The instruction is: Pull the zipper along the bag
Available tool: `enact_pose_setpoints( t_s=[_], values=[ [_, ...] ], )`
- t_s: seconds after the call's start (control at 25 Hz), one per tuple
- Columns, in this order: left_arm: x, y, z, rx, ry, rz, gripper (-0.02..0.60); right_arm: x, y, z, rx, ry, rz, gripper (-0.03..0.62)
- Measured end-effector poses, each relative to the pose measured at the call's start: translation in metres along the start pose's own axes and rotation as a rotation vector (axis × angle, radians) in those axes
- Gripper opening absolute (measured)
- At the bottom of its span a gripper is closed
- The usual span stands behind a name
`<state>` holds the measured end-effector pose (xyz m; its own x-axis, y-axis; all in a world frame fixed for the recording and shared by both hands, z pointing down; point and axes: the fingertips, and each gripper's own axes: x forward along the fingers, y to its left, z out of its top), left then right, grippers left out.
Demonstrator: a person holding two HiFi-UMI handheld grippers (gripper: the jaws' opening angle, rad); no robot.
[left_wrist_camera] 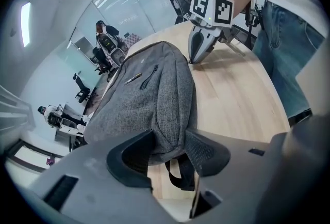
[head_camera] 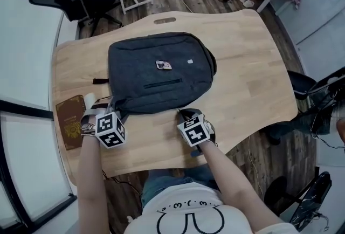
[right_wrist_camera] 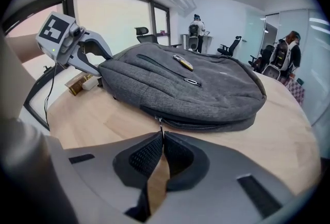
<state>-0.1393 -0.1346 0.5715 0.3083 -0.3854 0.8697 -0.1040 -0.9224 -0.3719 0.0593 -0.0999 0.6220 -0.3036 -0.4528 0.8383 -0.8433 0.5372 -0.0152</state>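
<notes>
1. A dark grey woven-fabric backpack (head_camera: 156,74) lies flat, front panel up, in the middle of a pale wooden table (head_camera: 242,66). A brown booklet (head_camera: 70,119) sits apart at 8 o'clock in the head view.
2. The bag's long axis runs from 9 to 3 o'clock in the head view. Its rounded end points to 3 o'clock and its strap loops trail at 9 o'clock.
3. The left gripper (head_camera: 116,108) has its jaws set wide, and they clamp the bag's thick corner at 7 o'clock, with fabric pressed against both pads.
4. The right gripper (right_wrist_camera: 161,152) has its jaws almost together on the small metal zipper pull (right_wrist_camera: 161,126) at the bag's 6 o'clock edge. From there the zipper track leads along the seam towards 3 o'clock.
5. The bag looks soft, light and slack, so it would likely bunch or slide under a tug, which makes the corner hold a useful anchor.
6. The thin, smooth tab could slip from the pads. It is best held deep and drawn in line with the seam.
</notes>
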Motion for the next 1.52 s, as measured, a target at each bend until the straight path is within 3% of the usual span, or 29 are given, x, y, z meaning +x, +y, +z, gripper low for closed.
enact_pose_setpoints(
  t_s=[0.6, 1.12, 1.28, 1.52],
  values=[
    [0.001, -0.001, 0.000, 0.042, 0.017, 0.021, 0.193, -0.011, -0.055, -0.009, -0.032, 0.041, -0.036, 0.064],
    [0.000, -0.002, 0.002, 0.129, 0.017, 0.025, 0.186, -0.017, -0.142, -0.010, -0.065, 0.085, -0.107, 0.067],
    [-0.001, -0.002, 0.002, 0.130, 0.025, 0.030, 0.184, -0.019, -0.162, -0.006, -0.103, 0.087, -0.115, 0.071],
    [0.000, -0.001, 0.004, 0.090, 0.031, 0.058, 0.184, -0.014, -0.169, -0.001, -0.051, 0.071, -0.119, 0.063]
  ],
)
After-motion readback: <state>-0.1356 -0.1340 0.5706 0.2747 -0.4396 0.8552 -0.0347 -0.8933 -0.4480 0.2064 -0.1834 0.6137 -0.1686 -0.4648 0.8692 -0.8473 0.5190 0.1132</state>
